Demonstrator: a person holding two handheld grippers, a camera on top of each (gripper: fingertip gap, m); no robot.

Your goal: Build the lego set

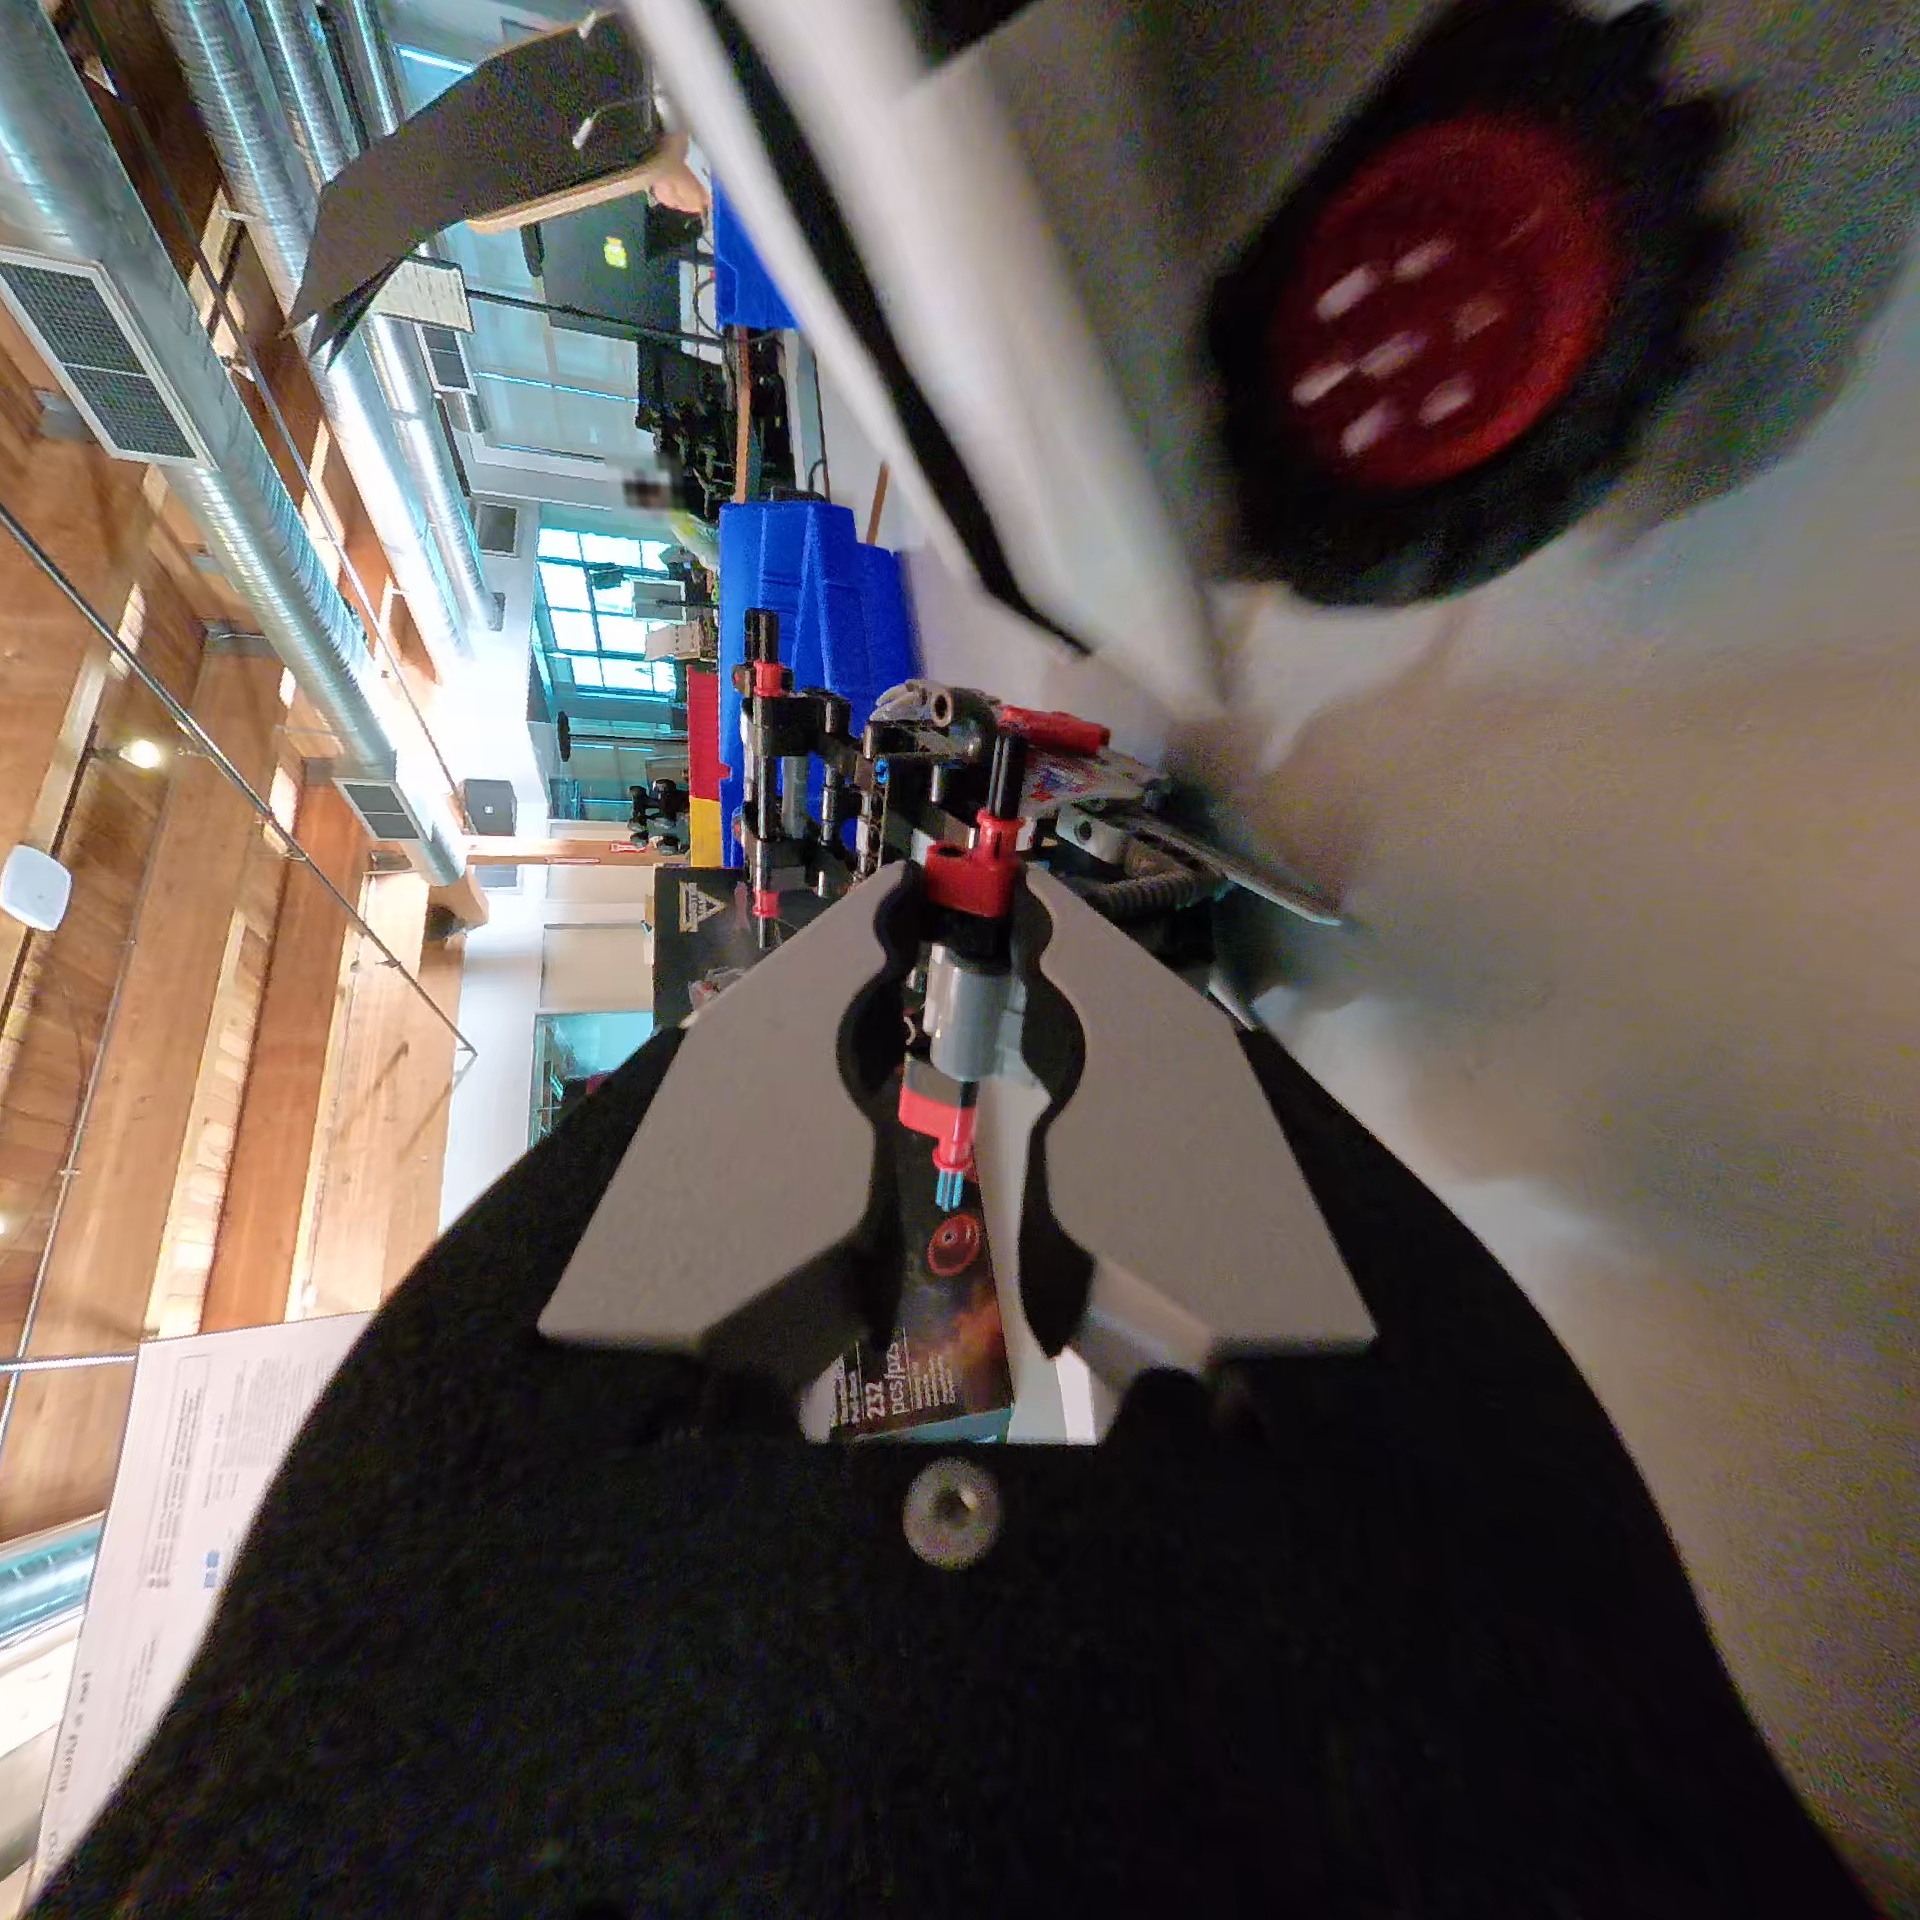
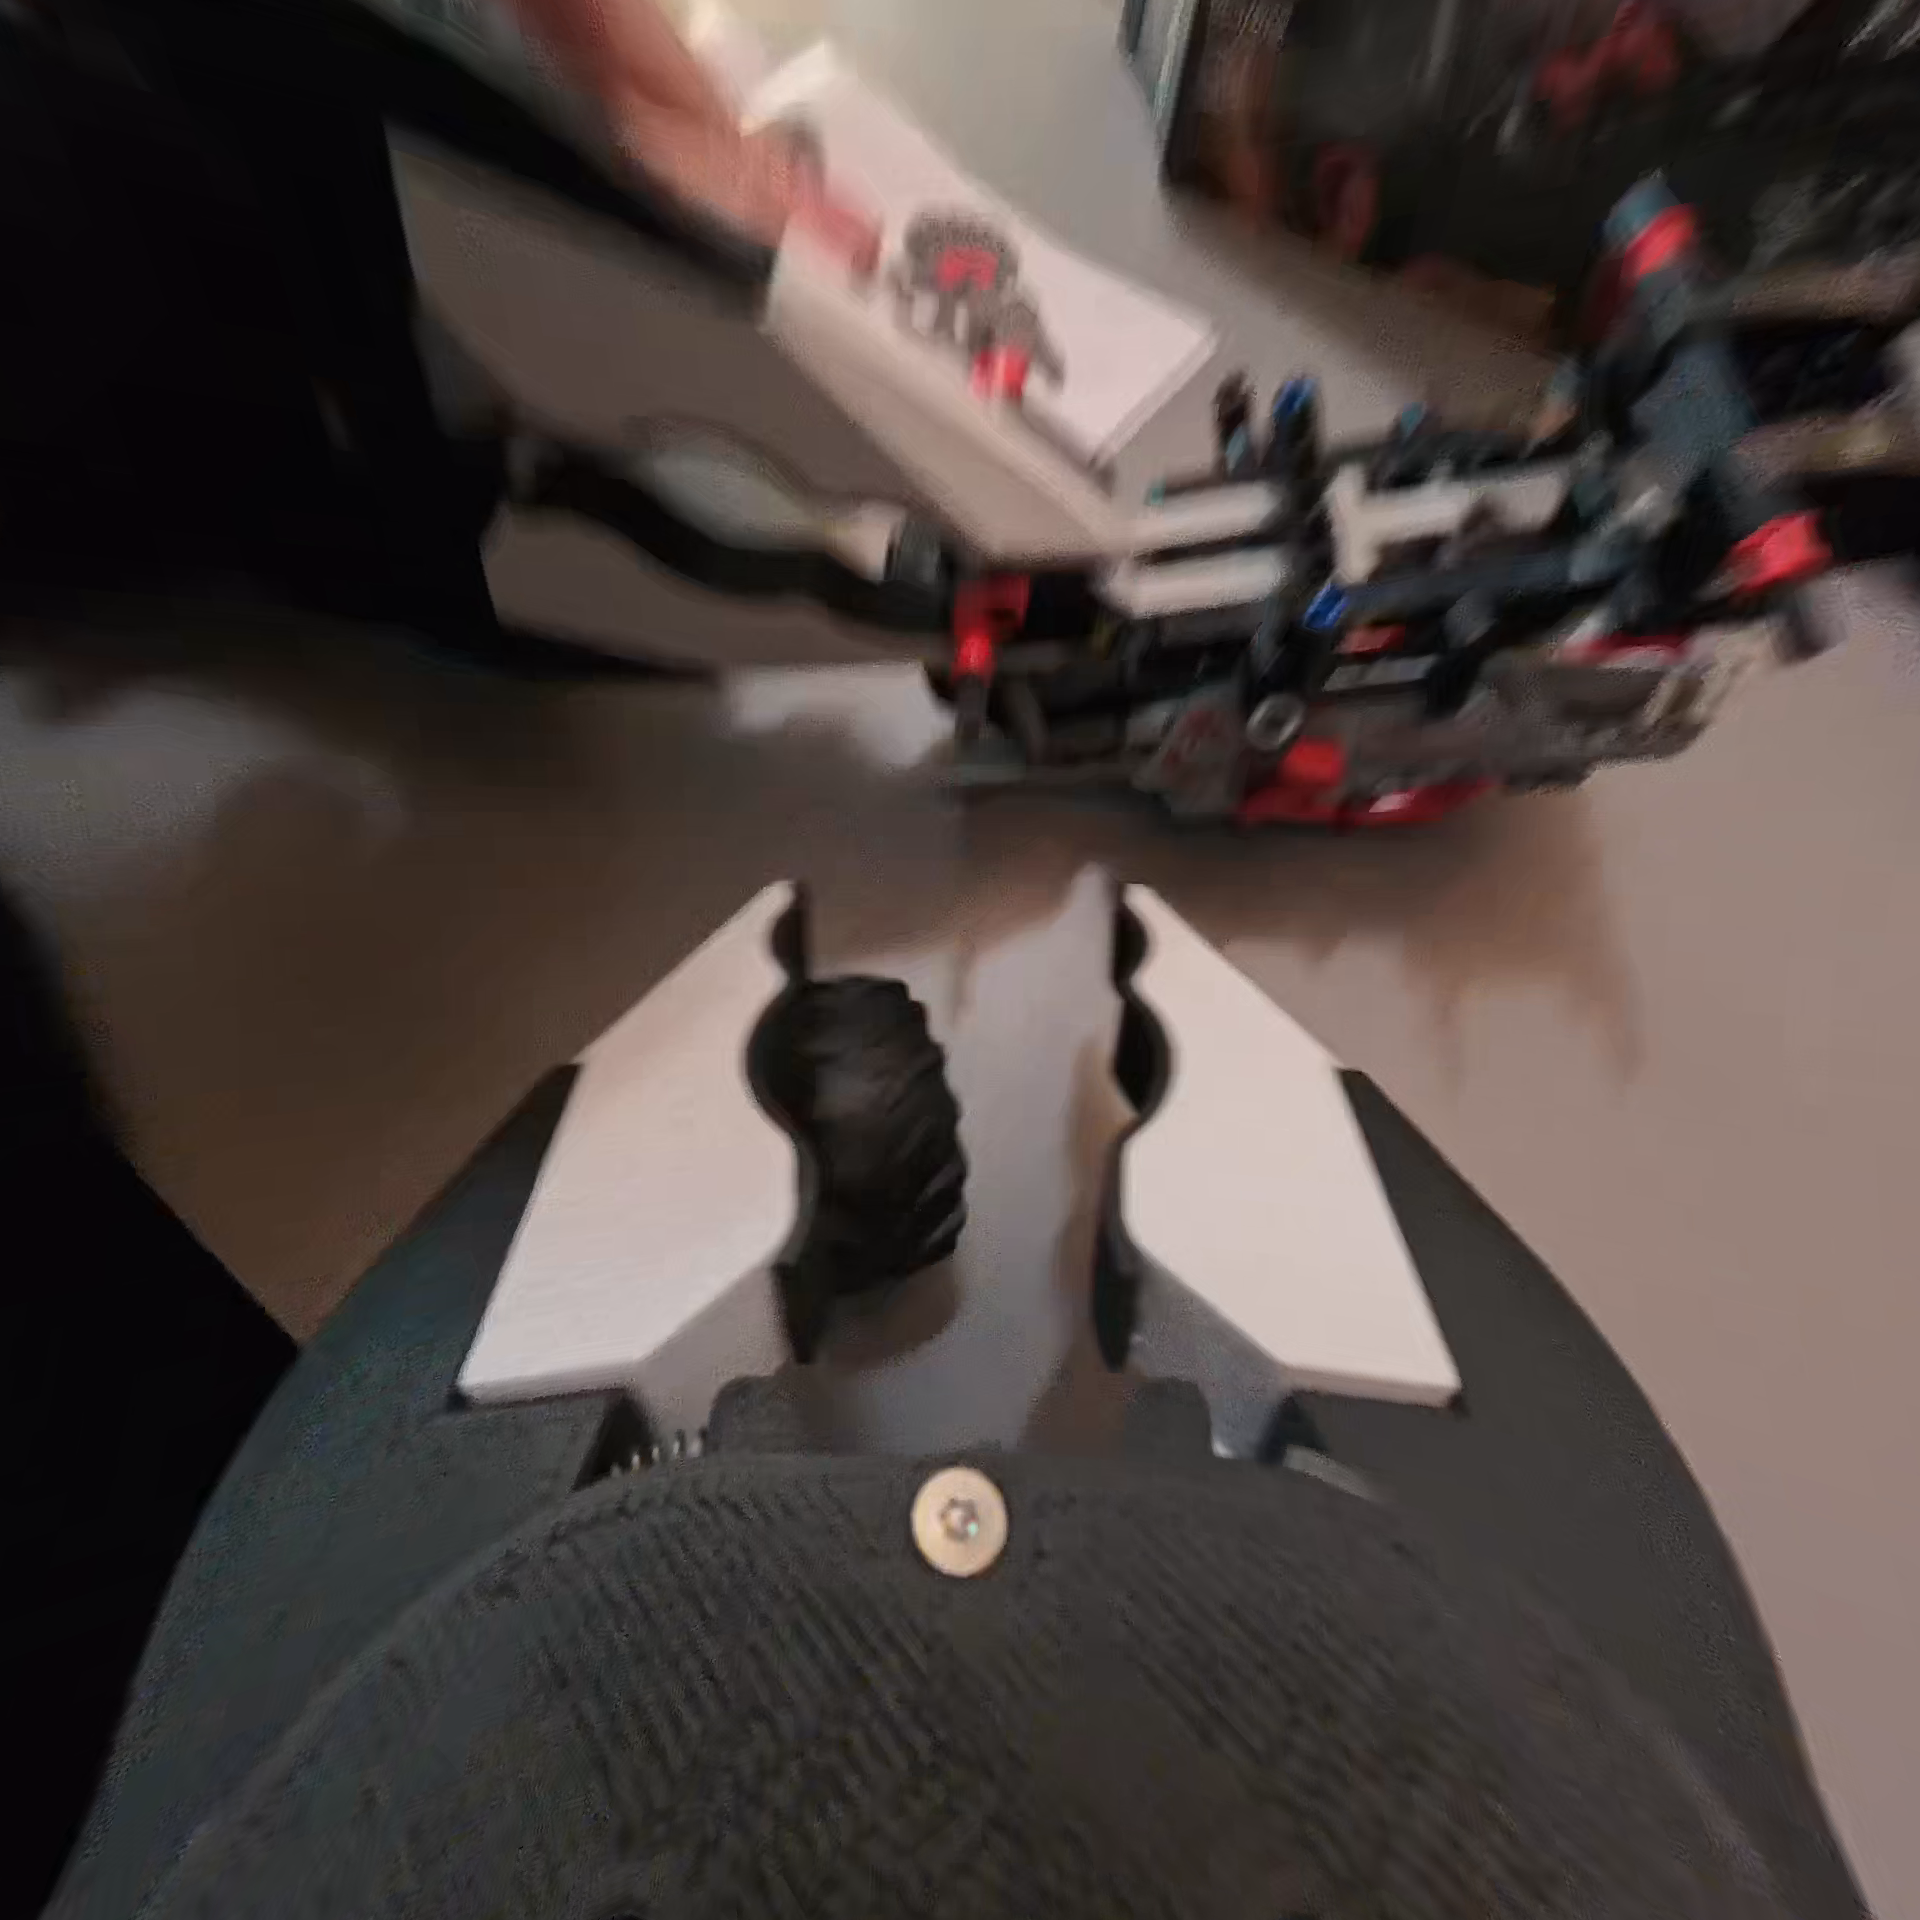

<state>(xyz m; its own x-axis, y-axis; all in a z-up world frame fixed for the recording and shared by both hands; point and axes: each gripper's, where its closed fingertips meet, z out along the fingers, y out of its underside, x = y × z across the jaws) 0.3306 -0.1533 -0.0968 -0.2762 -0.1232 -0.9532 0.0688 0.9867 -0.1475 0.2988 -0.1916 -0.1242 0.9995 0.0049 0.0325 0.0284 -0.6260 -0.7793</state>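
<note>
While the half-built lego model (image 2: 1382, 644) lies on its side on the pale tabletop (image 2: 1558, 1143), its long axis runs left to right across the right wrist view, ahead of the right tongs (image 2: 961, 914) and off to their right. A black rubber tyre (image 2: 883, 1132) sits between those tongs' grey fingers (image 2: 665, 1153), against the left one — the jaws stand visibly apart with a gap on the tyre's right side, so whether they truly pinch it I cannot tell. My guess is that the tyre wants carrying forward and rightward to an axle on the model, though blur hides which one. The left tongs (image 1: 961, 894) are the nearer pair: their jaws are closed on a grey-and-red shock-absorber-like piece (image 1: 966, 997) at the model's end, whose axis runs along the fingers. In the left wrist view a red-hubbed wheel (image 1: 1455, 312) hangs blurred at upper right. Farther out lie an instruction booklet (image 2: 997, 281) showing a picture of the build, the dark lego box (image 1: 935, 1340) behind the left fingers, bearing print that I leave unread, and blue bins (image 1: 821, 582) beyond.
</note>
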